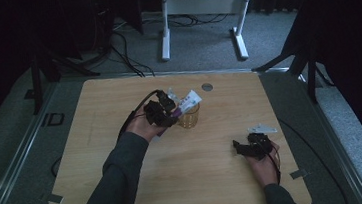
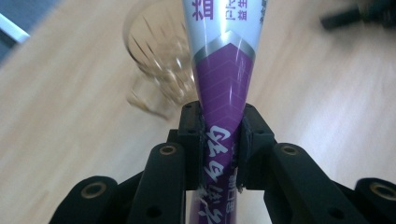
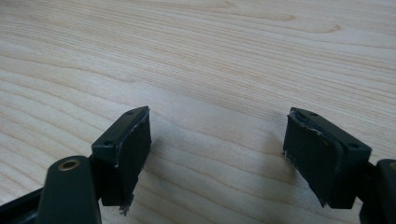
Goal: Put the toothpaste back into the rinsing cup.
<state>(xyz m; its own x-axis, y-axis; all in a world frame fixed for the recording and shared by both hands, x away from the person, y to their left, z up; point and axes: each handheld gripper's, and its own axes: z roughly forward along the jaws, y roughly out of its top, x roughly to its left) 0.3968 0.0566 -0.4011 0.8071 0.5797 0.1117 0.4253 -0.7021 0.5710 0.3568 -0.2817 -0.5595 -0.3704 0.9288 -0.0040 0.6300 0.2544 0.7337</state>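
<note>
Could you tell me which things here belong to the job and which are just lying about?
In the job:
- purple-and-white tube, clamped in the left tool
- glass cup

Lying about:
- right tool, open over bare wooden table
- white desk frame behind

A light wooden tabletop (image 1: 186, 182) with rounded corners and a visible grain is seen under dim light; a small round grey cap (image 1: 207, 87) is set into it near its far edge. The tabletop is bordered on the left by a grey metal rail (image 1: 16, 163). Grey carpet (image 1: 204, 49) is laid over the floor beyond it. A white desk frame (image 1: 203, 17) with two legs is placed further back on the carpet, and black cables (image 1: 124, 54) are trailed across the floor to its left. Dark curtains (image 1: 353, 30) are hung at the right, and black stand legs (image 1: 41, 78) are set at the left. The far corners are left in shadow.
</note>
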